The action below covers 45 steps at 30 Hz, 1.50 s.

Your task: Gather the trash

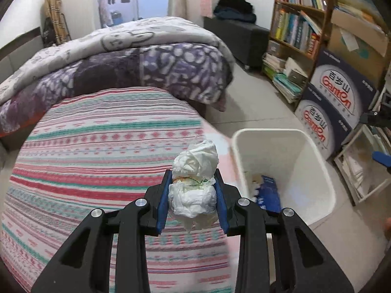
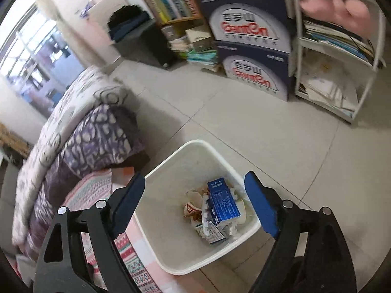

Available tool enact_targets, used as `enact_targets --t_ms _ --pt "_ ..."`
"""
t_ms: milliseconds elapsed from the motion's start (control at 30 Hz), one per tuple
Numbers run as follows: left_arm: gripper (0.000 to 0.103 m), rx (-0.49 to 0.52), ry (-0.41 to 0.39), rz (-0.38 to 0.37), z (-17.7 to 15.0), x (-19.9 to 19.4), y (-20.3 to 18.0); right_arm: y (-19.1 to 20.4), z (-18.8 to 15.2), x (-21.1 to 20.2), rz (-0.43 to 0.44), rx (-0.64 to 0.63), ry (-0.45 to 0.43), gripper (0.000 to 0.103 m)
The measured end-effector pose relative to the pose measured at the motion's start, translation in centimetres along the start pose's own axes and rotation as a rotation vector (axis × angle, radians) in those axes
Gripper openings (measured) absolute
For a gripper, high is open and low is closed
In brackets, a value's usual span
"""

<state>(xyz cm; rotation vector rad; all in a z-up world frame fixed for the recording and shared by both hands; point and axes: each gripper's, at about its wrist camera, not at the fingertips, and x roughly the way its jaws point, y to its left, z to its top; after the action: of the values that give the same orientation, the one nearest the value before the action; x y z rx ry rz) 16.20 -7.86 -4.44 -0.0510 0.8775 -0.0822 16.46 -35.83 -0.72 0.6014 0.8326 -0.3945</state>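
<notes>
My left gripper [image 1: 193,190] is shut on a crumpled white tissue wad [image 1: 194,183], held above the striped bedspread [image 1: 97,161]. The white trash bin [image 1: 325,180] stands on the floor to the right of it, beside the bed. In the right wrist view my right gripper [image 2: 195,195] hangs open above the trash bin [image 2: 171,251], with nothing between its blue pads [image 2: 262,207]. Inside the bin lie a blue carton [image 2: 223,202] and several crumpled papers [image 2: 195,210]; the blue carton [image 1: 268,190] also shows in the left wrist view.
A purple patterned quilt [image 1: 146,68] is bunched on the bed. Blue and white water boxes [image 2: 251,41] stack against the wall. A bookshelf [image 1: 298,19] and a white rack [image 2: 337,73] hold papers. Tiled floor [image 2: 244,127] lies around the bin.
</notes>
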Motion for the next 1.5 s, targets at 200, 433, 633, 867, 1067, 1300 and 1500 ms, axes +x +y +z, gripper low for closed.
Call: enact_targets --t_ms 200,433,633,867,1067,1300,1500 --pt "0.034 0.041 0.014 -0.072 2.2 1.0 -5.1 -2.3 1.6 -1.1 -0.019 0.057 -0.035 0.087" --pt "0.043 0.07 0.024 -0.163 4.6 1.9 -10.2 -4.6 3.2 -2.2 -0.039 0.101 -0.081 0.091" --pt "0.069 0.046 0.011 -0.175 5.1 1.2 -10.0 -4.3 3.2 -3.5 -0.06 0.072 -0.139 0.092" --pt "0.072 0.024 -0.008 -0.076 2.2 -1.0 -5.2 -0.7 0.2 -5.1 -0.064 -0.081 -0.173 0.094" --pt "0.083 -0.032 -0.069 0.025 -0.2 -4.8 0.3 2.8 -4.2 -6.3 -0.075 -0.249 -0.189 0.096" --pt "0.094 -0.093 -0.154 0.162 -3.5 -8.6 6.3 5.4 -10.3 -7.3 -0.034 -0.358 -0.195 0.096" --pt "0.095 -0.19 -0.149 0.189 -5.0 -10.1 10.4 8.2 -15.7 -8.1 0.009 -0.496 -0.249 0.096"
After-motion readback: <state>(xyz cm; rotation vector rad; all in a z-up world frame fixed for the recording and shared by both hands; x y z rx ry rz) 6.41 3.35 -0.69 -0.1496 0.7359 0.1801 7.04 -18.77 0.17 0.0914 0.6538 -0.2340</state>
